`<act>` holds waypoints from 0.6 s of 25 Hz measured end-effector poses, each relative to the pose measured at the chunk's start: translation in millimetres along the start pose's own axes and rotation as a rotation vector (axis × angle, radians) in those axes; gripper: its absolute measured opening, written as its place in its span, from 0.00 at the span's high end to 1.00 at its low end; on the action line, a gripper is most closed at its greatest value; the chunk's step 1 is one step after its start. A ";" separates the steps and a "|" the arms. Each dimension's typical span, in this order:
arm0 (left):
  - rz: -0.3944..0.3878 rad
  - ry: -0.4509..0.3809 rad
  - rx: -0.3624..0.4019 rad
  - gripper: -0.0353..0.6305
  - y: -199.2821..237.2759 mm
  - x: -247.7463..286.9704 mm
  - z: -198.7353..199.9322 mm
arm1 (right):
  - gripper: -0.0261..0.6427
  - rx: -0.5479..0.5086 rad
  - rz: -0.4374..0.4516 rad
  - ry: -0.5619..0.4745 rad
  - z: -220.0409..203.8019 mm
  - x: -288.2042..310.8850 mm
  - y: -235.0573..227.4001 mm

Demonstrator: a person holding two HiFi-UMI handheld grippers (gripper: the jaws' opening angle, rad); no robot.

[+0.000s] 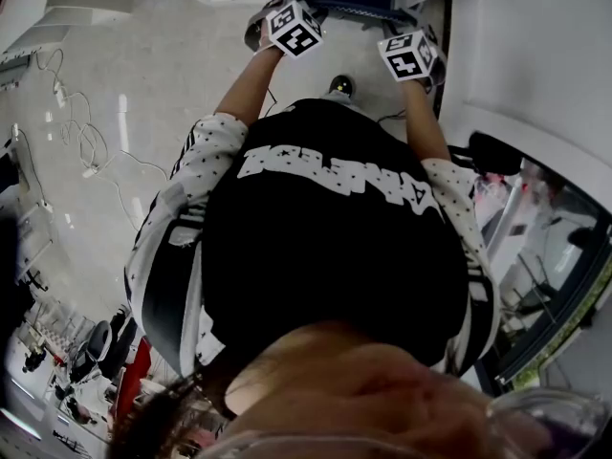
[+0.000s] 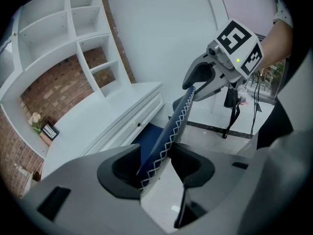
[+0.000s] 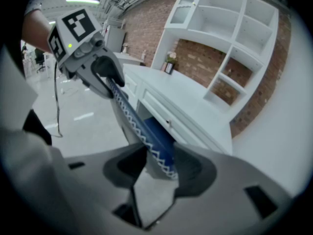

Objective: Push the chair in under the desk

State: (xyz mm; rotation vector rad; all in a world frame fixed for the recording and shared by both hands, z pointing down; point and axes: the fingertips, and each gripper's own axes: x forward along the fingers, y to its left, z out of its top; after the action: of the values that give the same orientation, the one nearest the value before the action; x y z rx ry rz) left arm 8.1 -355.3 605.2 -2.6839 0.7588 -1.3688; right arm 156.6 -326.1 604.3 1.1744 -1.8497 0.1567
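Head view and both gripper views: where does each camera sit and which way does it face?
Left gripper view: rides the left tool, looking along jaws shut on the chair back toward the desk; the right tool and right forearm show.
Right gripper view: rides the right tool, facing the desk from the other side; the left tool and left forearm show.
Head view: above the person, looking steeply down over the black shirt and both outstretched arms.
Shared: both gripper views show the chair back, desk and shelves.
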 end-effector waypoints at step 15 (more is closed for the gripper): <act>0.018 0.023 0.007 0.62 13.2 15.4 11.2 | 0.70 -0.006 0.000 -0.011 5.6 9.4 -22.7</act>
State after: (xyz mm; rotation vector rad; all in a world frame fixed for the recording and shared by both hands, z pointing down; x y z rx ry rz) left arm 19.0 -375.7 606.8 -2.6536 0.7765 -1.3987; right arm 169.4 -347.5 600.4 1.1732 -1.8584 0.1454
